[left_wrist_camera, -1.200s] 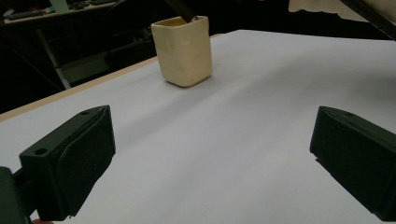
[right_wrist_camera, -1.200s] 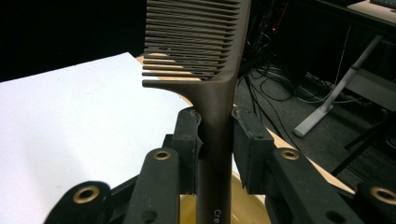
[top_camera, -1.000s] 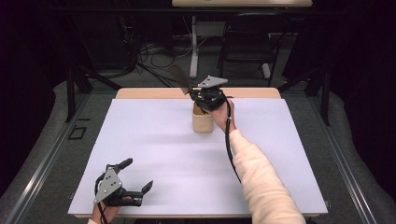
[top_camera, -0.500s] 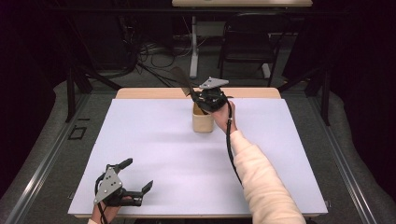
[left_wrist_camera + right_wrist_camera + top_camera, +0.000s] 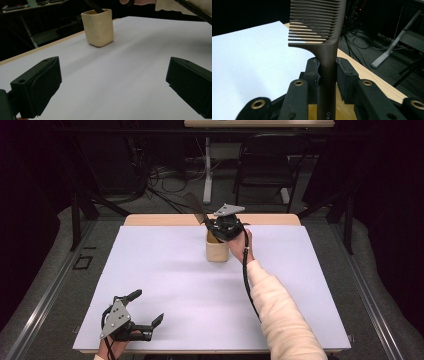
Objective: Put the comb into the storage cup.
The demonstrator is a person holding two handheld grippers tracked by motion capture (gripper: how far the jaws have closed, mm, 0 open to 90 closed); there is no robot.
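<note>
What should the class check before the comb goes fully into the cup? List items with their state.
1. Right gripper clamped on comb handle: ok.
2. Comb handle end inside cup: ok.
3. Cup upright on table: ok.
4. Left gripper open, far from the cup: ok.
5. Cable clear of the cup: ok.
6. Handle touching the cup's bottom: cannot tell.

Even overhead light brightens the white table (image 5: 165, 270) against dark surroundings; shadows are soft, close views slightly blurred.
</note>
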